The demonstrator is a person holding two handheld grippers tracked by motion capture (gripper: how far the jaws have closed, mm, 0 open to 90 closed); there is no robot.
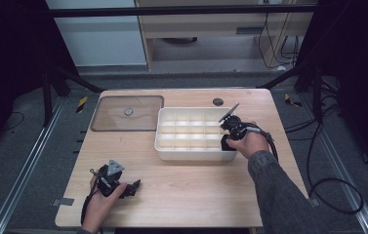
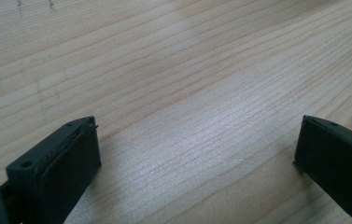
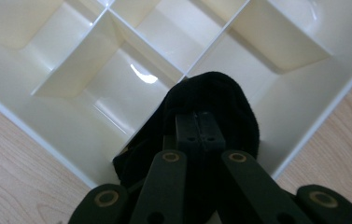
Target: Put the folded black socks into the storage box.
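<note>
My right gripper (image 3: 197, 122) is clamped on the black cloth (image 3: 220, 93), over the white divided box's (image 1: 164, 146) corner compartment at 4 o'clock. Left gripper (image 1: 133, 187) idles, jaws apart. Risk: the cloth drapes over a divider and snags.
</note>
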